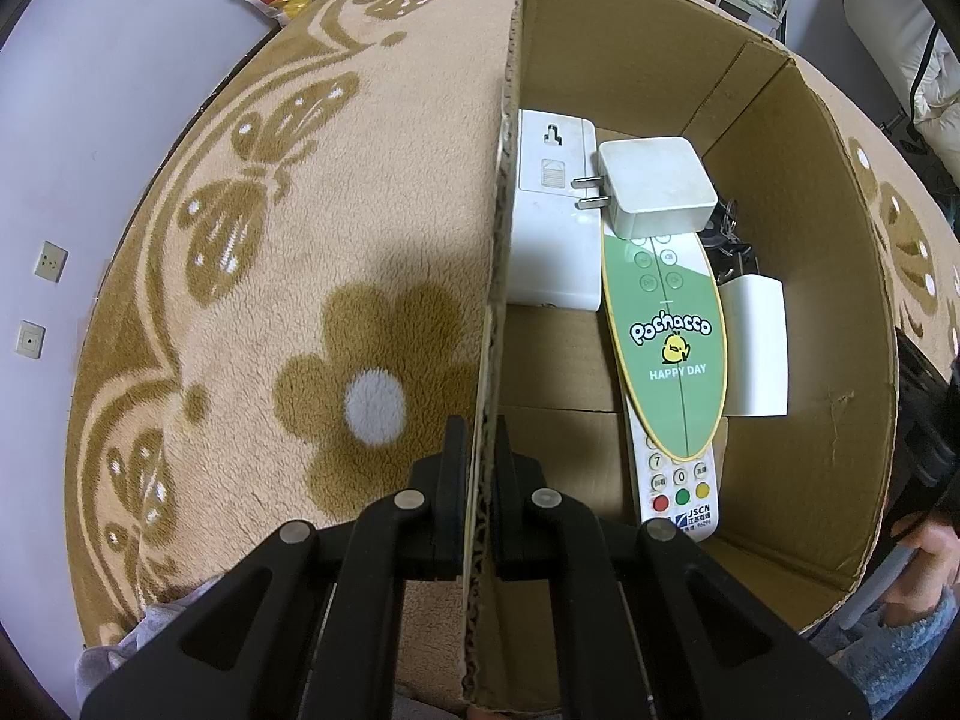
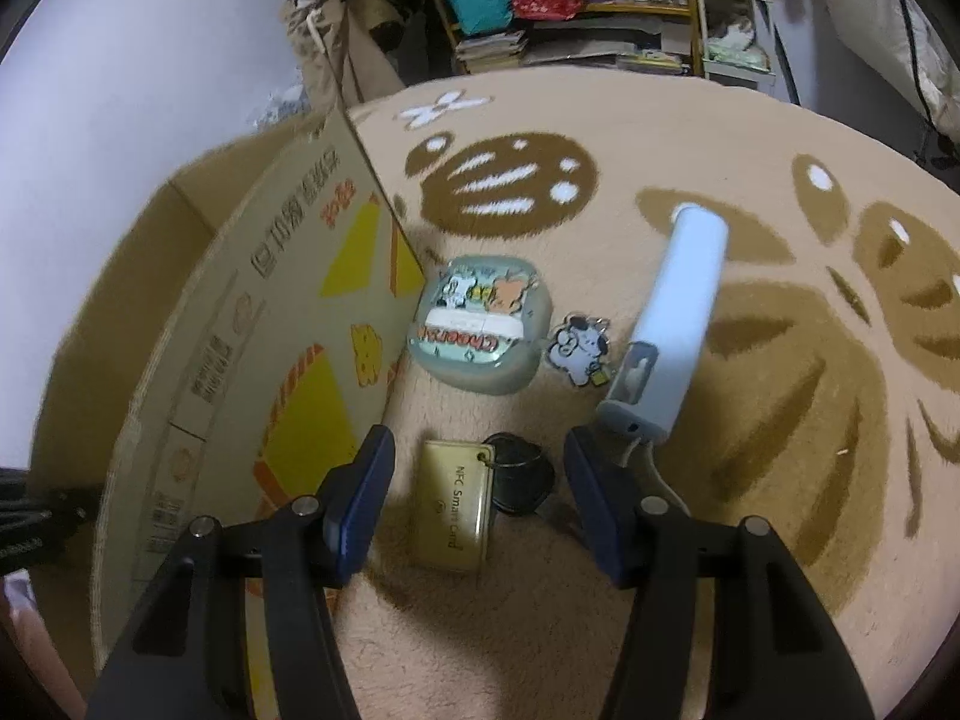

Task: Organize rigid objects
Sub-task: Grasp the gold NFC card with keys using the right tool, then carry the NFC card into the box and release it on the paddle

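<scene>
The left hand-held gripper point(image 1: 480, 480) pinches the cardboard box point(image 1: 798, 276) wall from above, with the remote point(image 1: 672, 360) and charger point(image 1: 657, 186) inside. The right hand-held gripper point(image 2: 477, 492) points down, fingers wide apart, over the gold card point(image 2: 453, 501) on the blanket point(image 2: 750, 480) beside the box.

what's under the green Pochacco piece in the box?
A white remote lies under the Pochacco piece; only its lower keypad shows, the rest is covered. A white charger overlaps its far end.

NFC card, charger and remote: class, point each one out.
NFC card point(image 2: 451, 510): right wrist view, middle of its gold face.
Charger point(image 1: 657, 186): left wrist view, white top.
Remote point(image 1: 666, 354): left wrist view, green cover.
</scene>
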Tool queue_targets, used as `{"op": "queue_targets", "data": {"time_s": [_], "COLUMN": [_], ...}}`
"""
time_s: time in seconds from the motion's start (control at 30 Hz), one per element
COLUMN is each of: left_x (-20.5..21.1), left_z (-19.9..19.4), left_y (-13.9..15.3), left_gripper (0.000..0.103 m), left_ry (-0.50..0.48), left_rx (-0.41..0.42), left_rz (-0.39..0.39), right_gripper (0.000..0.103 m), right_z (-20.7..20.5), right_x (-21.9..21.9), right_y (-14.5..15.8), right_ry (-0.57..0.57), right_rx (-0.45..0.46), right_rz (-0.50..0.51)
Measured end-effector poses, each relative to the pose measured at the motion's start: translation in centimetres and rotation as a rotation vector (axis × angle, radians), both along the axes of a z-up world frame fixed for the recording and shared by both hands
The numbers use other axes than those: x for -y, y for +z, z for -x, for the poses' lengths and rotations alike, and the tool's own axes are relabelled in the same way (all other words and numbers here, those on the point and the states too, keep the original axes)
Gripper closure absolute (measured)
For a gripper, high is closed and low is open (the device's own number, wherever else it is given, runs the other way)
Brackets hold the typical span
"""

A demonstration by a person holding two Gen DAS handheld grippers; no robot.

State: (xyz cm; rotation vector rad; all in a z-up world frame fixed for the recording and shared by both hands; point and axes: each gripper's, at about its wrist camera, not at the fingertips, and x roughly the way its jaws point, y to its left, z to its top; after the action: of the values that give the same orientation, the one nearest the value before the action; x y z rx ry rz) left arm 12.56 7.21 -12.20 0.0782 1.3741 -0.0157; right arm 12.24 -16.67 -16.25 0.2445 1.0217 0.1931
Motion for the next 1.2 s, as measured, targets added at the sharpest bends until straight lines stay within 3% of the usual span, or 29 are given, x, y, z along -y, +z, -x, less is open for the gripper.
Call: {"op": "queue_targets", "data": {"time_s": [0.27,0.5,0.53,0.63,0.9,1.2], "left_x": [0.0,-0.1,-0.1,-0.1,-0.1,-0.1], "left_z": [0.0,0.0,0.0,0.0,-0.1,0.0], "left_y": [0.0,-0.1,-0.1,-0.1,-0.1,0.0], "left_gripper": [0.097,0.096,0.096,0.096,0.096,0.096], "left_ry": [-0.001,-0.002,-0.001,-0.001,0.001,0.001], "left_rx": [0.000,0.001,0.000,0.000,-0.001,-0.001], "left_rz": [-0.002,-0.006,-0.007,-0.006,-0.003,-0.001], "right_gripper": [0.040,0.057,0.064,0.071,0.071,0.071], "right_z": [-0.6,-0.3,-0.2,0.1,0.7,1.5], "right_x": [-0.3,-1.7,-1.6,-0.8,0.1,0.7], "right_y": [-1.5,-1.5,-1.4,-1.2,-0.2,3.0], "right_ry": [0.041,0.039,0.029,-0.009,-0.047,-0.064], "right_rx": [-0.042,-0.041,-0.034,-0.027,-0.006,0.051], "right_rz": [0.025,0.162,0.163,0.146,0.099,0.045]}}
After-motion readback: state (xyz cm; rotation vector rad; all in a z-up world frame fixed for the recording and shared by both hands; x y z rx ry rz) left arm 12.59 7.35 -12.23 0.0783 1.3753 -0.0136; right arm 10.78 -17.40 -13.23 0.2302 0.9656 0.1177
